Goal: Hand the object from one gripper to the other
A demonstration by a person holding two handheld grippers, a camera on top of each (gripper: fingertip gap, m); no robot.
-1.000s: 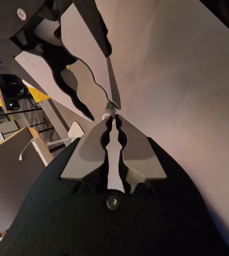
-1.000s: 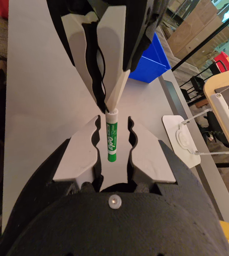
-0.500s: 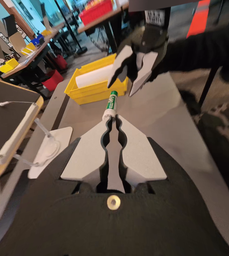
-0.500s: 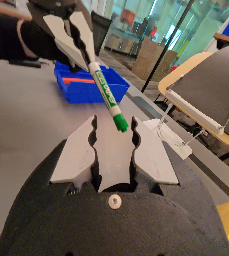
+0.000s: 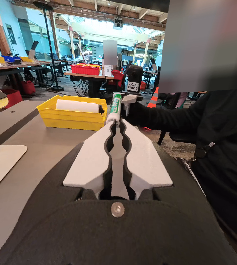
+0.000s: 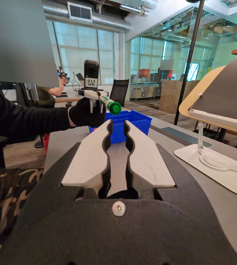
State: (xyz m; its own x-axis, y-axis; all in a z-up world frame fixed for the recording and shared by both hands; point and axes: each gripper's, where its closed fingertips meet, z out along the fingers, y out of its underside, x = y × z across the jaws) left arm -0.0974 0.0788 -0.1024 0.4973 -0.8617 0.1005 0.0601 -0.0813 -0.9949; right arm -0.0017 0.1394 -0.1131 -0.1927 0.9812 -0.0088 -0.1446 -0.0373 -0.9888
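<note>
Pinched only at its white end by the left tool (image 5: 117, 124), the green-capped plastic marker (image 5: 115, 106) could pivot loose as the spread right tool (image 6: 117, 123) closes on it

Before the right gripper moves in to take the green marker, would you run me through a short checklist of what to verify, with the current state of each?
1. Left gripper shut on the marker: ok, it pinches the white end.
2. Right gripper open enough to receive: ok, a clear gap shows between its fingers and nothing is in it.
3. Marker's green cap end free to grasp: ok, it sticks out toward the right gripper.
4. Marker lined up between the right gripper's fingers: not ok, it sits above and beyond the tips.
5. Left grip firm enough: cannot tell.
6. Blue bin clear of the approach: ok, it lies lower.
</note>
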